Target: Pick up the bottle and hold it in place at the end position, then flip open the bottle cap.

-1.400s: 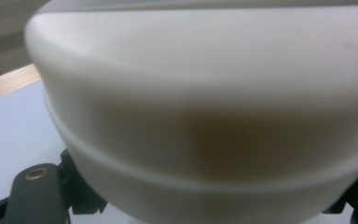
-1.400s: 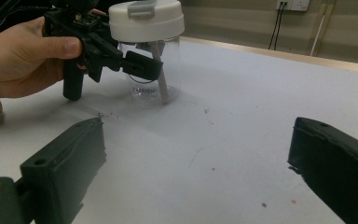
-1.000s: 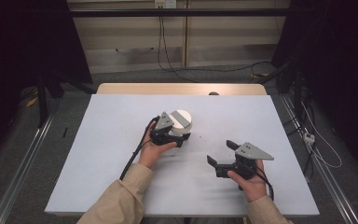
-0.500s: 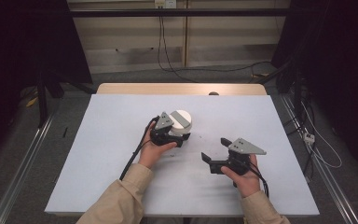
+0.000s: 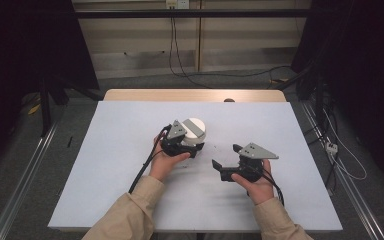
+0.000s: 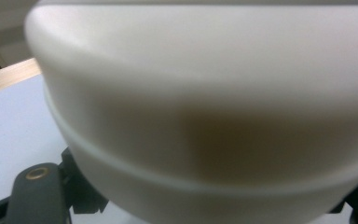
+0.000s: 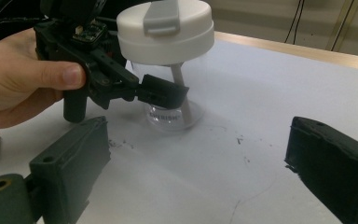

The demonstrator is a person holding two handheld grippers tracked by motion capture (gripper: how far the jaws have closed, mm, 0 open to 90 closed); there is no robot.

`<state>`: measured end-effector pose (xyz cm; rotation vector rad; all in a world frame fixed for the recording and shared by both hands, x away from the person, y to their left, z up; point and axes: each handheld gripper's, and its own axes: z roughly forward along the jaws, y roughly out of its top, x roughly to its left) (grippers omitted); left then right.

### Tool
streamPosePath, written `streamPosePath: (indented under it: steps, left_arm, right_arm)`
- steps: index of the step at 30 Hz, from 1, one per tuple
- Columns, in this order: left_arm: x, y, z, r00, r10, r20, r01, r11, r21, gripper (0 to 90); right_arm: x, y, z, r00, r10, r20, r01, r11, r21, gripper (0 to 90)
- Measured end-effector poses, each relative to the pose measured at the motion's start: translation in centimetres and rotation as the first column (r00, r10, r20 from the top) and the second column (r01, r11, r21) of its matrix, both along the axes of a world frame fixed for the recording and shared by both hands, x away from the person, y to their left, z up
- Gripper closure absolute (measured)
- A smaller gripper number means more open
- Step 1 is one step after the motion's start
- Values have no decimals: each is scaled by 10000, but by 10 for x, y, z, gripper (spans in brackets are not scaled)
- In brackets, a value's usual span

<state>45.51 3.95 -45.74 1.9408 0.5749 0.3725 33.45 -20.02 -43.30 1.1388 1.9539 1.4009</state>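
Observation:
A clear plastic jar [image 7: 168, 100] with a wide white flip-top lid [image 5: 194, 128] stands upright near the middle of the white table [image 5: 115, 165]. A white stick leans inside it. My left gripper [image 5: 194, 145] is shut on the jar's clear body below the lid; one of its black fingers [image 7: 161, 94] presses the near side. In the left gripper view the lid [image 6: 205, 93] looms blurred and very close. My right gripper [image 5: 226, 155] stands open a short way right of the jar and points at it. Nothing lies between its fingers [image 7: 70, 161].
Small dark smudges [image 7: 238, 140] mark the white surface between my right gripper and the jar. A bare wooden strip [image 5: 195, 95] runs along the table's far edge. Cables [image 5: 142, 170] trail from both grippers toward the person. Metal rails [image 5: 25, 170] flank the table.
My right gripper has shifted left and slightly forward, closer to the jar, still open. The left gripper and the jar have stayed put.

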Motion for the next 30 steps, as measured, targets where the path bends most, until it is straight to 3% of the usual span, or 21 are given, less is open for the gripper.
streamPosePath:
  steps: [10,18,24,30]
  left_arm:
    - [0,0,0,10000,-2,-7,2,10000,2,187]
    - [0,0,0,10000,-11,5,11,10000,3,187]
    - [0,0,0,10000,0,-44,0,10000,-65,187]
    - [0,0,0,10000,16,-60,-16,10000,-94,187]
  right_arm:
    - [12,7,9,9999,-159,-4,159,9997,-168,76]
    - [19,13,14,9998,-195,30,196,9993,-319,151]
    - [23,15,17,9998,-155,-88,152,9995,-291,289]
    - [26,20,21,9992,141,-370,-148,9998,-166,521]
